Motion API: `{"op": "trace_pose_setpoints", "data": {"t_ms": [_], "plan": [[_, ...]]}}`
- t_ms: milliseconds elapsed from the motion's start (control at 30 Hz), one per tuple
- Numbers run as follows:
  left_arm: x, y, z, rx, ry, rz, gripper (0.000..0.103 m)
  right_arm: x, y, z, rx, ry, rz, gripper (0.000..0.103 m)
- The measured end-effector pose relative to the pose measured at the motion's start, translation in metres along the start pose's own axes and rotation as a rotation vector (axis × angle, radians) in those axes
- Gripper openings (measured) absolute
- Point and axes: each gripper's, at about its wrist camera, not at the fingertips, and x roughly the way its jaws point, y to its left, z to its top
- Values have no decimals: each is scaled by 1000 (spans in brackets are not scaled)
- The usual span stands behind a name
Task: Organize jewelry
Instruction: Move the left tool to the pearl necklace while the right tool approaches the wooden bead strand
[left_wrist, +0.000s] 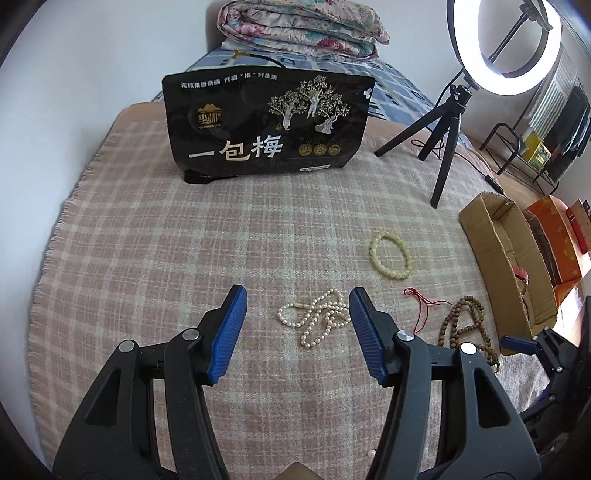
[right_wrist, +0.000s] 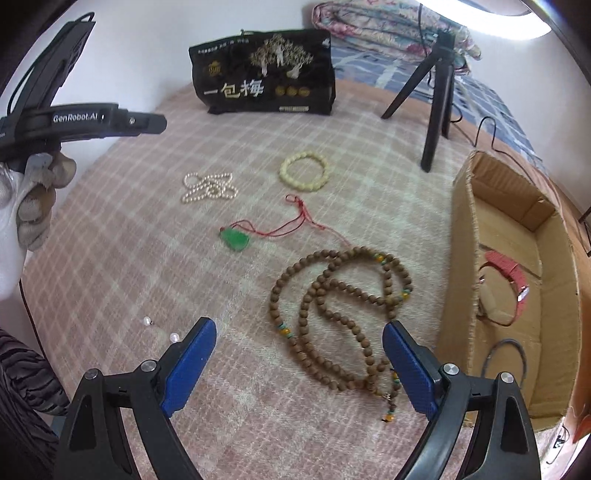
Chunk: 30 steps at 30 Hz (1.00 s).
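**Both grippers wide open over the jewelry on the plaid blanket**

My left gripper (left_wrist: 297, 301) hangs spread wide above the pink plaid blanket (left_wrist: 147, 258), holding nothing. The pearl necklace (left_wrist: 317, 315) lies in a loose heap between its 2 blue pads, nearer the right one, and I cannot tell whether that pad touches it.

My right gripper (right_wrist: 299, 332) is just as wide and just as empty. The brown wooden bead necklace (right_wrist: 340, 314) sprawls in loops between its fingers, its tasselled end close to the right pad.

Further out on the blanket lie the green pendant on a red cord (right_wrist: 236, 238) and the cream bead bracelet (right_wrist: 304, 171), each apart from the others — the pearls sit left of the bracelet. 2 loose pearls (right_wrist: 173, 336) rest near my right gripper's left finger.

The cardboard box (right_wrist: 461, 229) stands open at the right edge, with a red-strapped watch (right_wrist: 506, 273) inside it. A black snack bag (left_wrist: 266, 125) stands upright at the far side, and a ring light tripod (left_wrist: 443, 147) stands to its right.
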Motion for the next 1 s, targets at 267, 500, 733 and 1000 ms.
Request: {"op": "trace_pose_setpoints", "data": {"t_ms": [267, 500, 733, 1000], "plan": [[26, 0, 3, 5, 58, -14, 59, 22, -3, 3, -5, 47, -1, 93], [46, 4, 8, -44, 98, -44, 59, 28, -6, 9, 3, 44, 11, 93], [75, 2, 14, -67, 143, -63, 59, 37, -10, 11, 27, 62, 30, 93], [107, 0, 14, -11, 224, -66, 59, 41, -13, 14, 40, 65, 41, 93]]}}
